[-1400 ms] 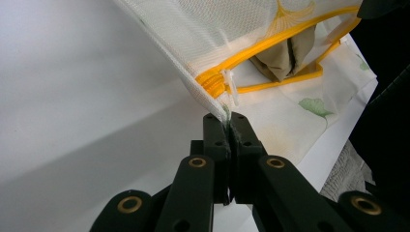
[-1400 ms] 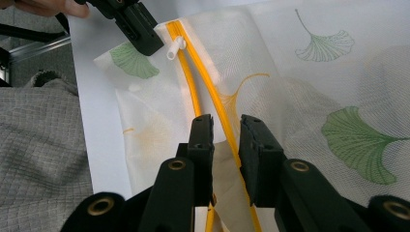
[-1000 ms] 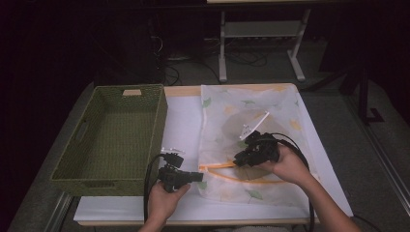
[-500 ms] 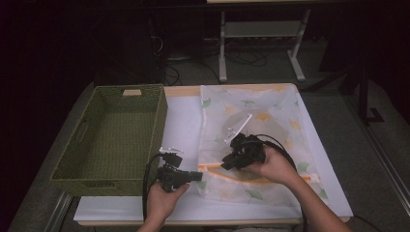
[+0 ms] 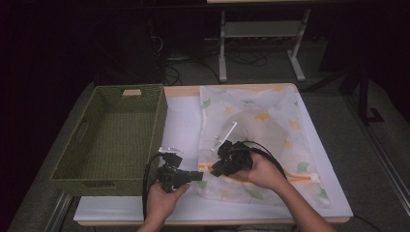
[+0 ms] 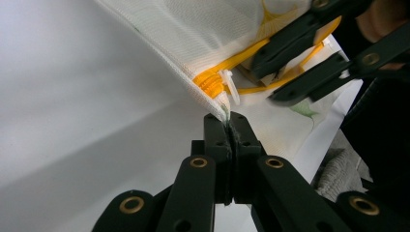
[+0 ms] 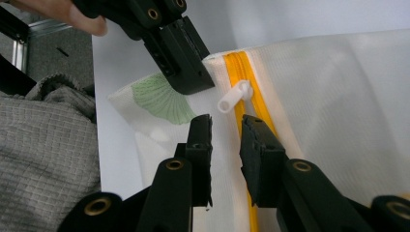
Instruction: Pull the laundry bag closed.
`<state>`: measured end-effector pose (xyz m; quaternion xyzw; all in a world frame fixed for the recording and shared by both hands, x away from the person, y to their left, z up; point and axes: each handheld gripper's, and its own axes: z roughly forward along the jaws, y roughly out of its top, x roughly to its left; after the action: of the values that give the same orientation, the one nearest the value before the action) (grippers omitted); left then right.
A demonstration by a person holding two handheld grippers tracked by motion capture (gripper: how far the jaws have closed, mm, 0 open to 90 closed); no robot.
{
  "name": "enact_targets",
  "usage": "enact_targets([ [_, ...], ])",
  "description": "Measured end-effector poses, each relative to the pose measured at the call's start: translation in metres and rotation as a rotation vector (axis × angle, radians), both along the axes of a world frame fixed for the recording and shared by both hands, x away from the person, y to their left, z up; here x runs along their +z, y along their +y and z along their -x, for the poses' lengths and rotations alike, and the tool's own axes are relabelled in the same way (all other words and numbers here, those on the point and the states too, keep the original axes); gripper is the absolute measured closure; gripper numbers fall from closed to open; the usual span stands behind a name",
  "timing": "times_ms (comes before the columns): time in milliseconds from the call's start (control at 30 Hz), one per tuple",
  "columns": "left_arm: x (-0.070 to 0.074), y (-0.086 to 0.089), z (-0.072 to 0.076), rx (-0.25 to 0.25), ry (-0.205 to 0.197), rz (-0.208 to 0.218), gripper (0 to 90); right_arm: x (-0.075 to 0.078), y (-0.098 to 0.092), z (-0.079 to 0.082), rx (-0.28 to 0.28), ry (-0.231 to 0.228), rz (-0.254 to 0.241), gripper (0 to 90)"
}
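Note:
A white mesh bag (image 5: 280, 116) with leaf prints and an orange zipper (image 5: 290, 175) lies flat on the white table. My left gripper (image 5: 199, 175) is shut on the bag's near-left corner, just past the zipper's end (image 6: 211, 83); the fabric is pinched between the jaws (image 6: 228, 123). My right gripper (image 5: 212, 170) hovers over the zipper, open, jaws a little apart (image 7: 226, 126). The white zipper pull (image 7: 234, 96) lies just ahead of its fingertips, not between them. The left gripper (image 7: 186, 72) shows close beyond the pull.
A green woven basket (image 5: 109, 186) stands left of the bag, seemingly empty. A dim rounded shape (image 5: 263, 133) shows through the mesh. Grey knitted fabric (image 7: 43, 154) hangs below the table's near edge. A metal stand (image 5: 261, 43) is behind the table.
The right gripper has slid left along the zipper toward the left gripper. The left gripper has kept still, holding the bag's corner.

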<state>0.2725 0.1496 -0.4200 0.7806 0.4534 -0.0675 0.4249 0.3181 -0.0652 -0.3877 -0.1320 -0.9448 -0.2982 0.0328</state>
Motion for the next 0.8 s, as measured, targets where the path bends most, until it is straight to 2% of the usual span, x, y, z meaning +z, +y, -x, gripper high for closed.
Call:
enact_targets([
  [167,0.0011,-0.0013,0.0024,-0.011,-0.003,0.005,88.4,-0.0059,0.0079,-0.0013,-0.002,0.006,0.013,72.1],
  [433,0.0012,-0.0016,0.0026,-0.017,-0.005,0.003,88.4,-0.0084,0.0077,-0.0068,-0.016,0.017,0.007,81.6],
  [800,-0.0007,-0.0008,0.0027,-0.011,-0.001,-0.008,88.3,-0.0064,0.0077,-0.0023,-0.009,0.002,0.008,81.8],
])
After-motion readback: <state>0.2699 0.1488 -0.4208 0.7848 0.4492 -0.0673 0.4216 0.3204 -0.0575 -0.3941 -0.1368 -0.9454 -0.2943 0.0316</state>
